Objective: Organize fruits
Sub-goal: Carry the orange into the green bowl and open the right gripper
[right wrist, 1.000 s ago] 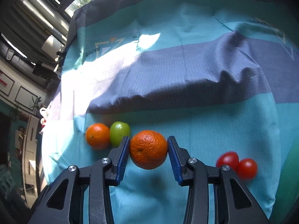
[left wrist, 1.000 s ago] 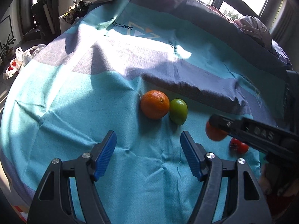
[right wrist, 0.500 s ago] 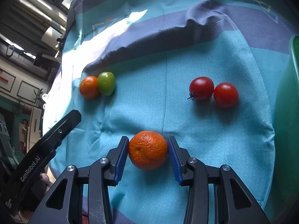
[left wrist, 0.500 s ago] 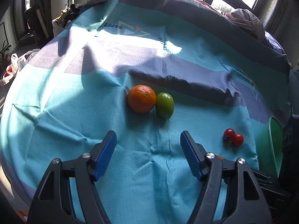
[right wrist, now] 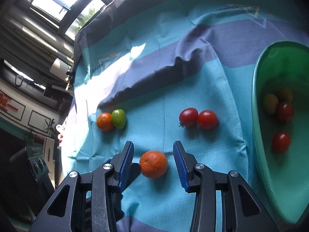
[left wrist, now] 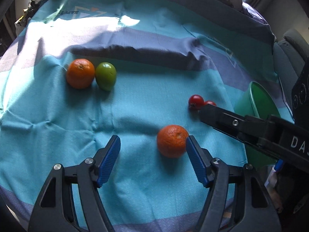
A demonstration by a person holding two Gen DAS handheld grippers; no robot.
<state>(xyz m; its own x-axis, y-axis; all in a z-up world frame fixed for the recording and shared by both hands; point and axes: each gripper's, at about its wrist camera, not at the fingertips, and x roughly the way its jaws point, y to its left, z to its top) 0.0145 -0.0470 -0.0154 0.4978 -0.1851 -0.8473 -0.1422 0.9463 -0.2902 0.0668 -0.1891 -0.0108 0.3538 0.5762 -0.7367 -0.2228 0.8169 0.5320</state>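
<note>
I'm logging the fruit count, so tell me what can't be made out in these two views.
- Left wrist view: second tomato mostly hidden by the right gripper's finger; green bowl interior is unseen.
- Right wrist view: bowl cut off at the right edge; two dim yellowish fruits inside are unidentifiable.

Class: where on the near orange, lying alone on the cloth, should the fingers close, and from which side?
Grip the near orange across its widest middle, coming from above. It is round, so lower pads would likely slip; open cloth on both sides leaves room.
</note>
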